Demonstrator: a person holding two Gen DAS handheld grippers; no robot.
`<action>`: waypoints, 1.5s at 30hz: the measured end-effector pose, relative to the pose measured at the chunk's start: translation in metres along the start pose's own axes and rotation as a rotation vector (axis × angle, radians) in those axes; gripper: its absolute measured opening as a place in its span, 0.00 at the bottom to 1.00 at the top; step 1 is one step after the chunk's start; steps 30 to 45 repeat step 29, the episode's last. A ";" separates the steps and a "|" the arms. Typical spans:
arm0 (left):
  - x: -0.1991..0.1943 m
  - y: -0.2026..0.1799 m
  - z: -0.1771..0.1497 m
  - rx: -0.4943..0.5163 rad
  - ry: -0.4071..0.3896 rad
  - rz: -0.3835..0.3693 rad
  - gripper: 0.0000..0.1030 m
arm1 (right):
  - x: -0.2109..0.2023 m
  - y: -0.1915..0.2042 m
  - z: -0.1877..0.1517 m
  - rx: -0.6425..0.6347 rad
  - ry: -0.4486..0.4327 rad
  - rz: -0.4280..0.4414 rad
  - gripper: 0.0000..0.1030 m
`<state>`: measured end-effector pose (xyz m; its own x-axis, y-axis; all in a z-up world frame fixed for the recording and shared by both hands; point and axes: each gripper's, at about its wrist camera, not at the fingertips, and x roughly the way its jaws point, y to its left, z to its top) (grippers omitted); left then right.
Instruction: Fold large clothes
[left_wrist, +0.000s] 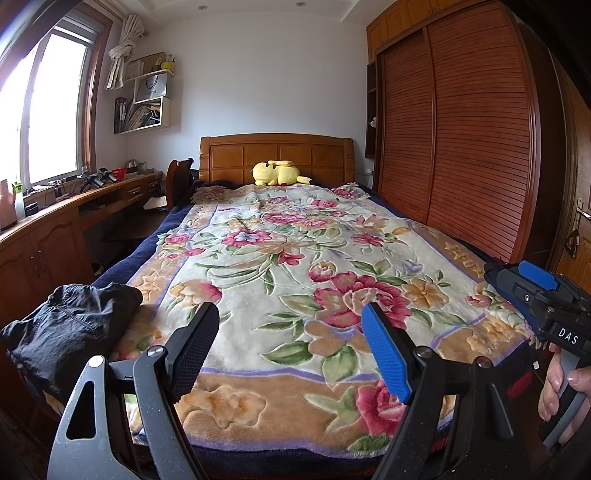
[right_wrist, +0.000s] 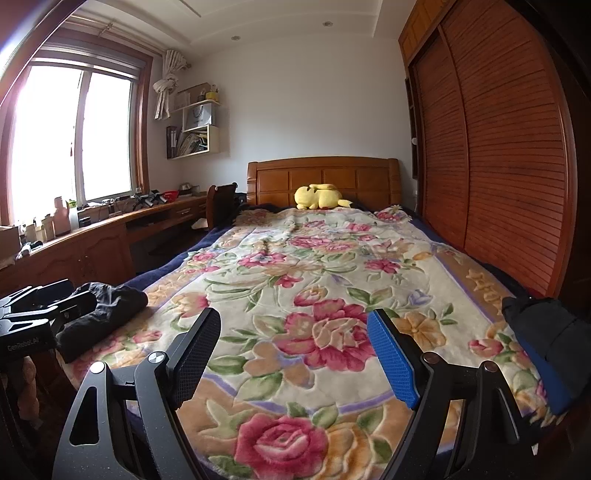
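Left gripper (left_wrist: 290, 341) hangs over the foot of the bed with its jaws spread wide and nothing between them, one pad black, the other blue. From this left-wrist view a black garment (left_wrist: 70, 328) lies bunched on the blanket (left_wrist: 280, 258) at the near left corner, just beside the black finger. At the right edge the right gripper (left_wrist: 535, 291) pokes in, a hand (left_wrist: 561, 387) wrapped on its grip; its fingertips are out of frame here. A yellow plush (left_wrist: 277, 172) rests by the headboard. From the right-wrist view, the right gripper (right_wrist: 295, 350) is likewise wide open and empty above the blanket (right_wrist: 314, 277). The black garment (right_wrist: 103, 314) sits at left, touching the left gripper's body (right_wrist: 33, 317), and a dark and blue bundle (right_wrist: 543, 339) lies at the right edge
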<state>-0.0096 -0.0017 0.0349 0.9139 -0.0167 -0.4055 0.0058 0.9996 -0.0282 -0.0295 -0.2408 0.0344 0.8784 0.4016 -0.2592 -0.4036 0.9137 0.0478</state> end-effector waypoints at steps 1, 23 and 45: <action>0.000 0.000 -0.001 0.001 -0.001 0.000 0.78 | 0.000 0.000 0.000 0.000 0.000 0.000 0.81; -0.001 0.002 0.000 0.000 -0.003 0.000 0.78 | -0.001 0.000 -0.002 -0.003 -0.001 0.010 0.81; -0.001 0.002 0.000 -0.002 -0.003 0.000 0.78 | -0.001 -0.002 -0.002 -0.002 -0.001 0.012 0.81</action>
